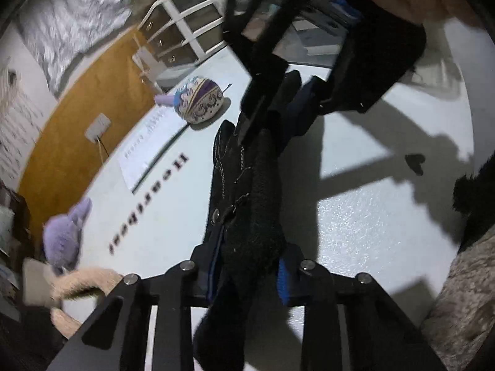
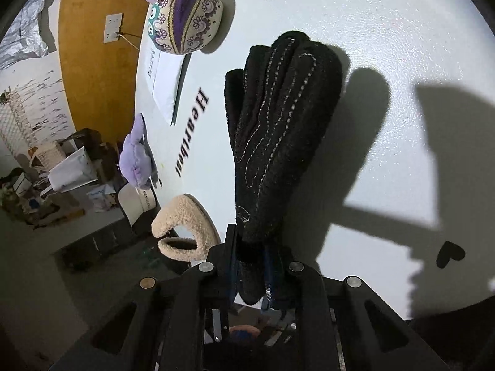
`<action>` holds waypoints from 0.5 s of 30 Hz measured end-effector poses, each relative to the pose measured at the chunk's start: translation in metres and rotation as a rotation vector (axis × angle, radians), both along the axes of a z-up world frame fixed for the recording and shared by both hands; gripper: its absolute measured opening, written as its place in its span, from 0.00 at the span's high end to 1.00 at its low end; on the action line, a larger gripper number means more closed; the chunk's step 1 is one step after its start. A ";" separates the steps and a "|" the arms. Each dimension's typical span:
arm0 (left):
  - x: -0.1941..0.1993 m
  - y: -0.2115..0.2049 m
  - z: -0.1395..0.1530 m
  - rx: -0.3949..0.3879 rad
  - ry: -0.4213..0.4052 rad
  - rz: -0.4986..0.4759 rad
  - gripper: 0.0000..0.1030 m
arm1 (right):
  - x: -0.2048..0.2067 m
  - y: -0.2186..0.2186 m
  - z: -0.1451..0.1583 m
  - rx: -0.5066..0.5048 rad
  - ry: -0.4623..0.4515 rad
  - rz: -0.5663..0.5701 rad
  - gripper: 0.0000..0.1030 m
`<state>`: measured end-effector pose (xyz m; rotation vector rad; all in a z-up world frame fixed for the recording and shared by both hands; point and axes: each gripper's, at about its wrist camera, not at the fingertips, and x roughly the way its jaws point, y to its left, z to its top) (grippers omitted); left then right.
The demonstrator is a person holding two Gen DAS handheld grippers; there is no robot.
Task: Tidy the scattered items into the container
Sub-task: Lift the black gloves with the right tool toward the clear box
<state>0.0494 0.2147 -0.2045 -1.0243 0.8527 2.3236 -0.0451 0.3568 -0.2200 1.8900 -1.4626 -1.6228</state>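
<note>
Above the white table, your right hand-held gripper clamps a black stitched glove; your left hand-held gripper pinches black glove fabric.

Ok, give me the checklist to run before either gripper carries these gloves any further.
1. Left gripper shut on the black glove: ok.
2. Right gripper shut on the stitched glove: ok.
3. Whether both grippers hold one glove or two: cannot tell.
4. Container in view for the drop: cannot tell, none shows clearly.
5. Table tidied: not ok; the owl plush, purple toy and beige fleece item lie on it.
</note>
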 end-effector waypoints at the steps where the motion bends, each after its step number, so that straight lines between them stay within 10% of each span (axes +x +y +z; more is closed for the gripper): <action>1: -0.004 -0.003 0.001 0.031 -0.027 0.017 0.73 | 0.000 0.000 -0.001 0.011 -0.001 0.008 0.84; 4: -0.012 -0.011 0.002 0.109 -0.094 0.059 0.74 | -0.002 -0.001 0.000 0.043 0.009 0.029 0.81; 8: -0.018 -0.023 0.004 0.206 -0.169 0.107 0.74 | -0.008 0.002 0.007 0.152 0.039 0.039 0.29; 12: -0.017 -0.027 0.001 0.234 -0.199 0.108 0.74 | -0.021 0.002 0.002 0.132 0.050 0.052 0.30; 15: -0.014 -0.030 -0.004 0.215 -0.208 0.097 0.74 | -0.030 -0.004 -0.009 0.149 0.023 0.110 0.70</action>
